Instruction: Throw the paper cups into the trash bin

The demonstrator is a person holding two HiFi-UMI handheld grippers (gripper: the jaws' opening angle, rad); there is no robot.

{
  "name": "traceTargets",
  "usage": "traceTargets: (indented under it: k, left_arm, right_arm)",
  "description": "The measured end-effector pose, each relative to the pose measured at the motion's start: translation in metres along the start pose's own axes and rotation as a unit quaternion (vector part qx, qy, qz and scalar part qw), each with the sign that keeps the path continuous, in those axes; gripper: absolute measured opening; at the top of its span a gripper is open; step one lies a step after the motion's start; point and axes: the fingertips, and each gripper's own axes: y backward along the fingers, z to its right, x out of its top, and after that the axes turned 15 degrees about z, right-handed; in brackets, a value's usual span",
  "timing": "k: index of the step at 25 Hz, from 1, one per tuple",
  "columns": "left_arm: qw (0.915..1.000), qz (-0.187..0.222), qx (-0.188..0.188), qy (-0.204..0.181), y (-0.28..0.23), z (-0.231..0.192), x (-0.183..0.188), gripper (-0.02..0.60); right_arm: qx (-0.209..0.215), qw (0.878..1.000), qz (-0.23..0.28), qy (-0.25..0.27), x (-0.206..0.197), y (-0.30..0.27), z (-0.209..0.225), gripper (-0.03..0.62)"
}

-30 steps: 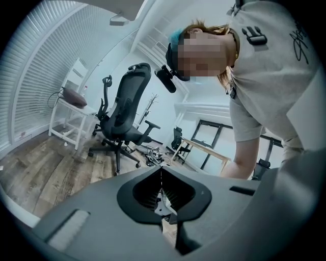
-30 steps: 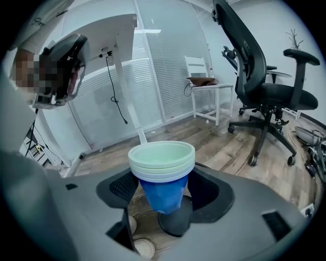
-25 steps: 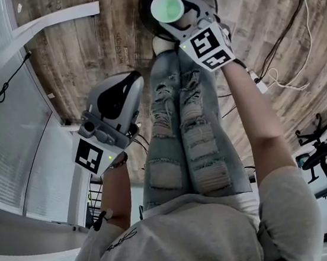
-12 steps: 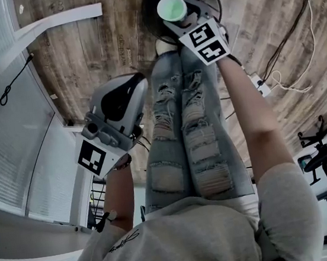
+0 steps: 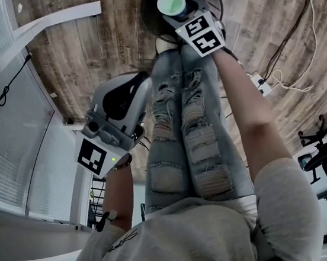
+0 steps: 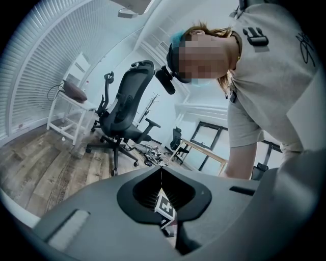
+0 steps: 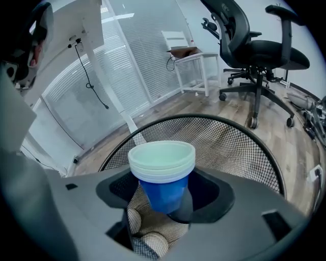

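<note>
Over the last second the right gripper [image 5: 180, 15] carried the paper cups [image 5: 171, 3] a little farther from the person, from just inside the trash bin's [image 5: 147, 12] near rim toward the middle of its mouth. The left gripper [image 5: 124, 96] barely shifted.

In the right gripper view the right gripper [image 7: 165, 204] was closed on the paper cups [image 7: 163, 178]. They looked like a nested stack, with several pale rims piled above one blue wall. The jaws pressed on the blue wall below the rims, and the stack stood upright. It hung above the open mouth of the black mesh trash bin [image 7: 244, 132], whose far rim arced behind it. The bin stood on the wood floor [image 5: 92, 41].

The left gripper [image 6: 161, 171] was held back beside the person's legs, well away from the bin. Its jaws were drawn together on nothing.

Paper cups like these were probably very light and thin-walled, so a hard squeeze would dent them. Nested, they were likely stiffer, with the rolled rims the firmest part. A hold on the wall just under the rims seemed sound. Once let go, the stack might separate as it dropped.
</note>
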Motion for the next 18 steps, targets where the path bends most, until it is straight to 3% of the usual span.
traceTargets:
  k: [9,18]
  left_arm:
    - [1.0,-0.004,0.002,0.002,-0.001,-0.003,0.0,0.006]
    - [0.9999,-0.005,0.004,0.011,-0.005,-0.004,0.0,0.006]
  right_arm:
    - [-0.008,1.0,-0.015,-0.016,-0.005,-0.005,0.0,0.294]
    - [-0.041,0.998,-0.002,-0.052,-0.001,-0.002,0.016,0.295]
